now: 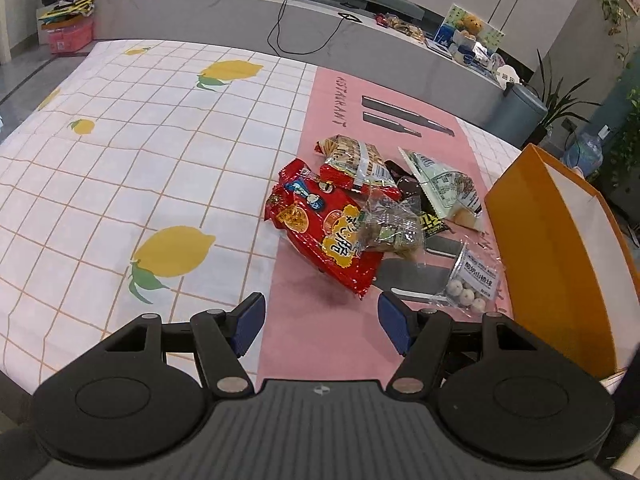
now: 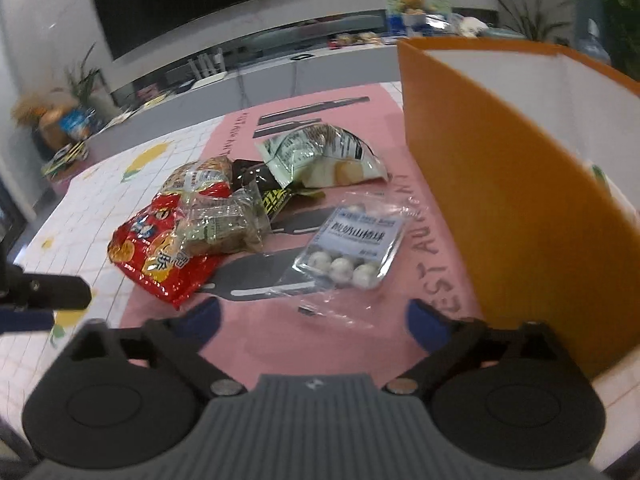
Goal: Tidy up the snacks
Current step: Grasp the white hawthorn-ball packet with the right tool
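The right wrist view is smeared by blur, so lettering on the packets is hard to read there, and the far counter dissolves into soft shapes. The right gripper [image 2: 314, 318] hangs with its jaws spread wide and nothing between them, over the pink placemat [image 2: 280, 344]. Just ahead of the jaws lies a clear packet of white balls [image 2: 352, 248], its transparent lower edge reaching back almost to the gap. To the right of the jaws stands an orange box [image 2: 480, 184], its white inner wall showing; the front wall hides most of the inside, and only a small pale, greenish scrap shows within, too blurred to name. The box is cut off by the frame edge. The left gripper [image 1: 322, 322] also has its jaws apart and empty, low over the same placemat [image 1: 304, 344]. Ahead of its jaws sits a red snack bag [image 1: 320, 224], with a crumpled clear packet [image 1: 390, 222] lying on its far right part. Ahead of the right finger [image 1: 394, 320] rests the packet of white balls [image 1: 472, 280], just beside the orange box [image 1: 560, 264]. Farther on, a striped wrapper [image 1: 356, 160] and a pale green bag [image 1: 444, 188] overlap a dark packet [image 1: 412, 196], mostly buried beneath them. All rest on the lemon-print tablecloth [image 1: 120, 160].
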Demonstrator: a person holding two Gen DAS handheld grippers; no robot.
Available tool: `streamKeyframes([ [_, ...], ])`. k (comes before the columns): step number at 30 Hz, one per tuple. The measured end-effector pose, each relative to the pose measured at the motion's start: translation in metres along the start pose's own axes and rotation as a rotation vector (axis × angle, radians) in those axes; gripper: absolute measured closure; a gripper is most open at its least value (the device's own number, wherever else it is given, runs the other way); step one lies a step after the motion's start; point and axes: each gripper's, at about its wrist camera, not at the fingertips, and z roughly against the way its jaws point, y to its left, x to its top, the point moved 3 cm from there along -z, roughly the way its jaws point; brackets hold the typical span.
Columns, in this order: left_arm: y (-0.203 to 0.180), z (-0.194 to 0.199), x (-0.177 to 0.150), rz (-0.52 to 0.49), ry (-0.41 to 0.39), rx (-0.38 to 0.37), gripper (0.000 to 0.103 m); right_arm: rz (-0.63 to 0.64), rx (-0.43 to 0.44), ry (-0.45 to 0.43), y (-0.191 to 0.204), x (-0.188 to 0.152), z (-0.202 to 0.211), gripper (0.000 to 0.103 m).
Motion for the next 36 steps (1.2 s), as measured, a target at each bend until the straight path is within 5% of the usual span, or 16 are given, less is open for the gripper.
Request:
streamKeyframes([
  [11, 0.004, -0.001, 0.002, 0.026, -0.005, 0.027, 0.027, -0.047, -0.291, -0.097, 0.016, 0.005, -0.039, 0.003],
  [18, 0.010, 0.000, 0.005, 0.041, -0.009, 0.040, 0.027, -0.043, -0.284, -0.119, 0.019, 0.011, -0.046, 0.006],
  [22, 0.008, 0.002, 0.005, 0.029, -0.013, 0.040, 0.027, 0.051, -0.250, -0.145, 0.032, 0.004, -0.041, 0.033],
  [36, 0.011, 0.006, 0.002, 0.036, -0.010, 0.018, 0.027, 0.142, -0.167, -0.071, 0.022, -0.008, -0.013, 0.048],
])
